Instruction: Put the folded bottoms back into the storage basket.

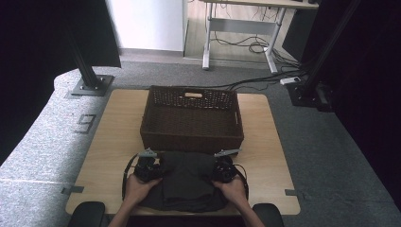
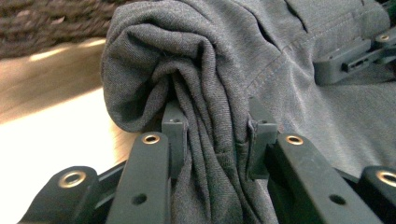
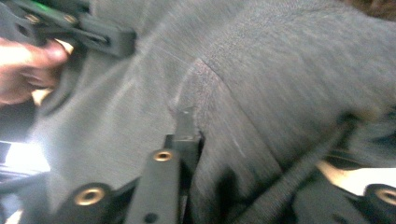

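A dark grey garment [image 1: 185, 178] lies folded at the table's front edge. My left gripper [image 1: 150, 166] holds its left side. In the left gripper view the jaws of the left gripper [image 2: 217, 123] are shut on a thick bunch of the garment's folds [image 2: 205, 70]. My right gripper [image 1: 222, 165] is at the garment's right side. In the blurred right gripper view, grey cloth [image 3: 280, 70] fills the gap of the right gripper [image 3: 233, 130] and drapes over its right jaw. A brown wicker basket [image 1: 191, 137] stands just behind the garment.
The basket holds nothing and has a handle cut-out in its far wall. The wooden table [image 1: 108, 137] has bare strips left and right of the basket. Black frame posts [image 1: 85, 66] stand at the back corners, with cables on the grey floor [image 1: 255, 47] beyond.
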A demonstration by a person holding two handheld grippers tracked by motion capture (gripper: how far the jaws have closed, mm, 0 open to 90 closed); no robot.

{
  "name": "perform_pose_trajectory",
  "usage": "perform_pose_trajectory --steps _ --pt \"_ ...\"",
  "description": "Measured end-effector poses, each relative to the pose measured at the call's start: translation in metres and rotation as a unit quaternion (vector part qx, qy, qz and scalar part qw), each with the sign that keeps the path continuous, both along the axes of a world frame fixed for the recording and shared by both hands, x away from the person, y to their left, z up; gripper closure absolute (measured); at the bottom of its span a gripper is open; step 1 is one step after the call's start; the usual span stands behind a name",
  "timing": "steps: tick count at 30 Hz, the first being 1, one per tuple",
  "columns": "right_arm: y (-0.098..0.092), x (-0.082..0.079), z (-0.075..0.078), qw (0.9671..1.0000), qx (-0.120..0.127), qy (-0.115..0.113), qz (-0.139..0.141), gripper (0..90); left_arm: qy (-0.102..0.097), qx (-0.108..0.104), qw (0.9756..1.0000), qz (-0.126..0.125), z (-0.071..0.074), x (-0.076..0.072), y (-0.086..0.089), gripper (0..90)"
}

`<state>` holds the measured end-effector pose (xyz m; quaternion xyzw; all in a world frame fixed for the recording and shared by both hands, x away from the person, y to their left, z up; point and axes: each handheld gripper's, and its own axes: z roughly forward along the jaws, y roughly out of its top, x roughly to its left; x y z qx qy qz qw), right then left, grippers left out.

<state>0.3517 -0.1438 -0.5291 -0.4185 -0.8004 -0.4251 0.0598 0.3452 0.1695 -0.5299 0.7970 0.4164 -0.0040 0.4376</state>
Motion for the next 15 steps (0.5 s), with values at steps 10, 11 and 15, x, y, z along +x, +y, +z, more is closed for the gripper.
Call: perform_pose_trajectory --steps 10,11,15 --pt "-0.005 -0.005 0.013 0.9998 0.009 -0.016 0.000 73.3 -0.005 -0.065 0.9977 -0.018 0.024 -0.003 0.001 68.3" --pt "-0.007 -0.006 0.015 0.9997 0.012 -0.020 -0.002 73.4 -0.003 -0.080 0.9966 -0.020 0.027 -0.003 0.002 68.4" --pt "-0.010 -0.010 0.031 0.9990 0.015 -0.041 -0.006 73.7 -0.026 -0.070 0.9970 -0.022 0.040 -0.004 0.000 68.4"
